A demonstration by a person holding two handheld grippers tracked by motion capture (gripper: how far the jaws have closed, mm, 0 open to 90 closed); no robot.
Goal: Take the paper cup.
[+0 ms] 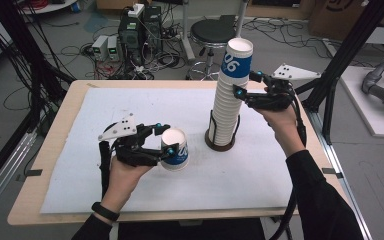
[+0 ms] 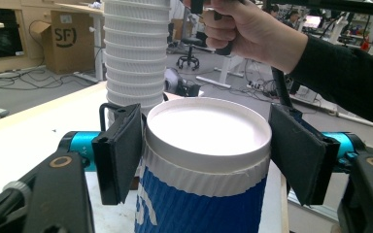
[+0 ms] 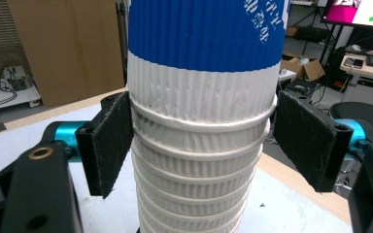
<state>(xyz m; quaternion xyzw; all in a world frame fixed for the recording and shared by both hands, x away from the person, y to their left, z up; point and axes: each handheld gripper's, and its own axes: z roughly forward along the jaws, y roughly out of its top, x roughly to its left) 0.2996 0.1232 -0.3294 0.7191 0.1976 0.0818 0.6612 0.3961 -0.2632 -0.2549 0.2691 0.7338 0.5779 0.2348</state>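
holding a single cup (image 1: 175, 149) in our left gripper (image 1: 164, 141), its fingers (image 2: 121, 153) clamped just under the rim, mouth up, low over the white mat (image 1: 130, 115) on the counter (image 1: 55, 150) at about 8 o'clock from the stack. our right gripper (image 1: 247, 86) sits on the cup stack (image 1: 228, 100) near the top; its fingers (image 3: 108, 141) look pressed on the ribbed sleeves, likely steadying it in its black holder (image 1: 220, 142). blue band on the top cup reads "06".
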